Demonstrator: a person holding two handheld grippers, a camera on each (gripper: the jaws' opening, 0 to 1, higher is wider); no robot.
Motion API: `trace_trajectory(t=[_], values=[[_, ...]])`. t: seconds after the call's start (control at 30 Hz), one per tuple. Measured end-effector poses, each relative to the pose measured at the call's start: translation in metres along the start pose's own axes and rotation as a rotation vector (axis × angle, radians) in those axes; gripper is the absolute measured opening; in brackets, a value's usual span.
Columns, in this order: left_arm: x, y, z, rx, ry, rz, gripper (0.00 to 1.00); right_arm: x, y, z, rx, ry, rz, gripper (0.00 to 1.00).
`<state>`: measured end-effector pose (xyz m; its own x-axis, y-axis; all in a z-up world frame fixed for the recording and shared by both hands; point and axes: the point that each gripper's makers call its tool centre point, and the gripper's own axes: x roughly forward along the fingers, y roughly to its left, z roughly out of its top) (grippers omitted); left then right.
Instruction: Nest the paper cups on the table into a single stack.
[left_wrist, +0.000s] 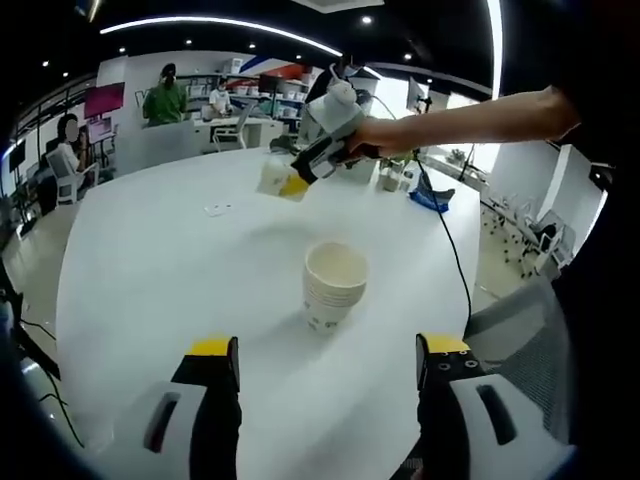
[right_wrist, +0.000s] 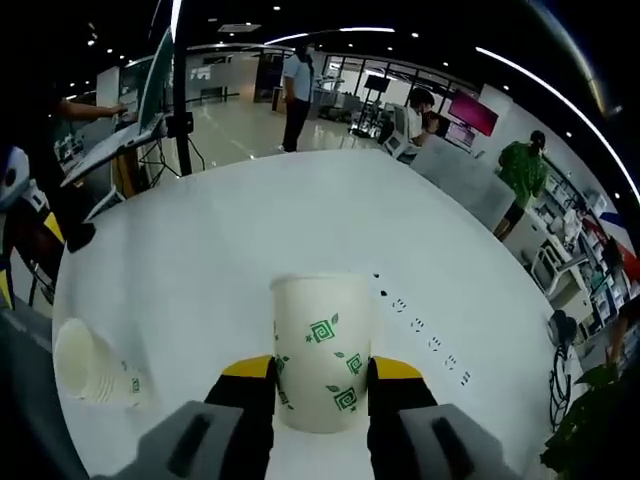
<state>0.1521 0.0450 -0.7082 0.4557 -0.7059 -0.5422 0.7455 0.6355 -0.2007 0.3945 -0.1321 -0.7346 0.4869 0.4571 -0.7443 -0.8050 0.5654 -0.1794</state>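
Paper cups, white round table: one gripped, one stack standing.

I see my right gripper (right_wrist: 321, 385) clamping a green-printed paper cup (right_wrist: 322, 352), long axis upright between its jaws, mouth away from the table (right_wrist: 300, 220). The nested cup stack (left_wrist: 334, 285) stands mouth-up mid-table beyond my left gripper (left_wrist: 328, 362), jaws wide and empty.

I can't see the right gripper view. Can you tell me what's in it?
The right claw is squeezing a white paper cup with green swirly squares, upright between its yellow-tipped fingers, over a big white table. A stack of cups is on the table at the left, and people stand far behind.
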Motion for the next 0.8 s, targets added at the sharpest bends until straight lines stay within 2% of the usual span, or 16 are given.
trace_trajectory(t=[0.1,0.17,0.3,0.37,0.4,0.43,0.5,0.6,0.67,0.77,0.8], values=[[-0.001,0.004,0.007,0.007,-0.007,0.003,0.70,-0.010,0.002,0.007,-0.004,-0.022,-0.006,0.34],[-0.003,0.005,0.017,0.009,-0.018,0.008,0.70,-0.020,0.011,0.018,-0.012,-0.040,-0.003,0.34],[-0.006,0.007,0.039,-0.017,-0.066,-0.002,0.69,-0.024,0.015,0.026,-0.019,-0.081,0.005,0.34],[-0.008,0.007,0.052,-0.029,-0.093,-0.008,0.69,-0.037,0.029,0.036,-0.020,-0.108,0.006,0.34],[-0.009,0.007,0.053,-0.028,-0.094,-0.008,0.69,-0.041,0.031,0.040,-0.022,-0.120,0.008,0.34],[-0.008,0.009,0.061,-0.022,-0.102,-0.008,0.69,-0.044,0.033,0.042,-0.028,-0.127,0.010,0.34],[-0.008,0.011,0.070,-0.007,-0.108,-0.010,0.69,-0.049,0.042,0.047,-0.046,-0.138,0.013,0.34],[-0.006,0.013,0.081,-0.009,-0.129,-0.019,0.68,-0.055,0.044,0.054,-0.059,-0.162,0.024,0.34],[-0.005,0.014,0.090,-0.001,-0.140,-0.022,0.68,-0.064,0.054,0.058,-0.080,-0.178,0.028,0.34],[-0.005,0.011,0.104,0.008,-0.147,-0.025,0.67,-0.078,0.065,0.065,-0.103,-0.203,0.038,0.34],[-0.005,0.009,0.109,0.009,-0.153,-0.029,0.67,-0.076,0.067,0.064,-0.113,-0.206,0.041,0.34]])
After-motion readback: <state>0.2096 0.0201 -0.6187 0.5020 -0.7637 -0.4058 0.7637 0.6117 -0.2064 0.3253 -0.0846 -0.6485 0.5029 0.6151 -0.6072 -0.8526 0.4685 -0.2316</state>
